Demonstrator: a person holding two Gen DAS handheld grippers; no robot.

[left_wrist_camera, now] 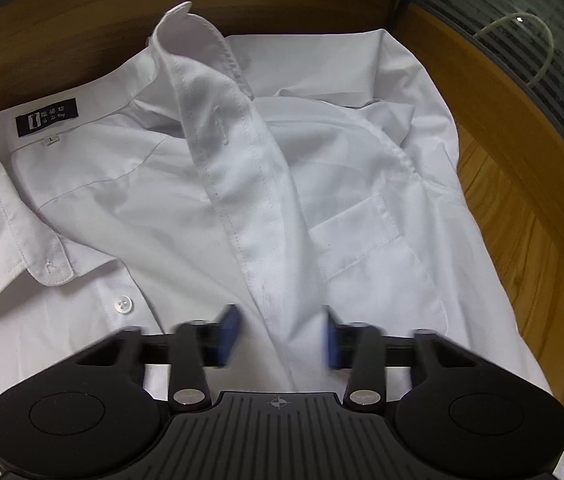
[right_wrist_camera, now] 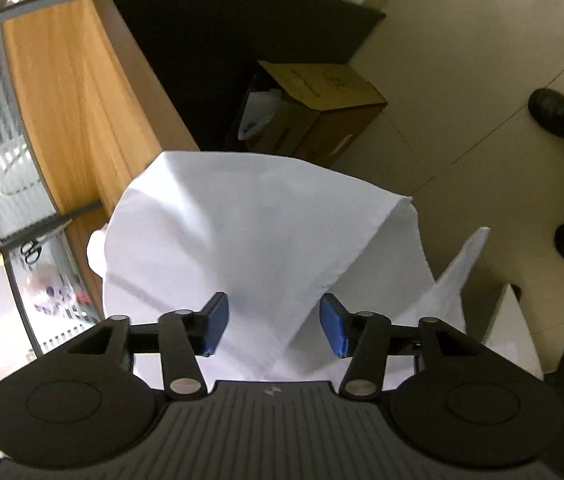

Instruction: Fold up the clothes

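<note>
Wooden desk (left_wrist_camera: 522, 184): carries the white shirt (left_wrist_camera: 129, 184), which lies spread front-up across most of the left wrist view; in the right wrist view part of the same shirt (right_wrist_camera: 221, 240) hangs in folds past the desk edge above a pale tiled floor (right_wrist_camera: 462, 60). Cardboard box (right_wrist_camera: 322, 108): stands open on that floor beside the dark desk panel. Collar (left_wrist_camera: 21, 224): lies open at left, its dark neck label (left_wrist_camera: 46, 117) facing up. Button placket (left_wrist_camera: 237, 184): runs raised down the middle of the shirt toward the camera, with the chest pocket (left_wrist_camera: 362, 236) just to its right and a white button (left_wrist_camera: 122, 303) to its left. Left gripper (left_wrist_camera: 282, 340): blue pads blurred, standing apart on either side of the placket fabric; no pressing contact can be made out. Right gripper (right_wrist_camera: 273, 326): jaws moderately wide, cloth between the pads but not clamped.
</note>
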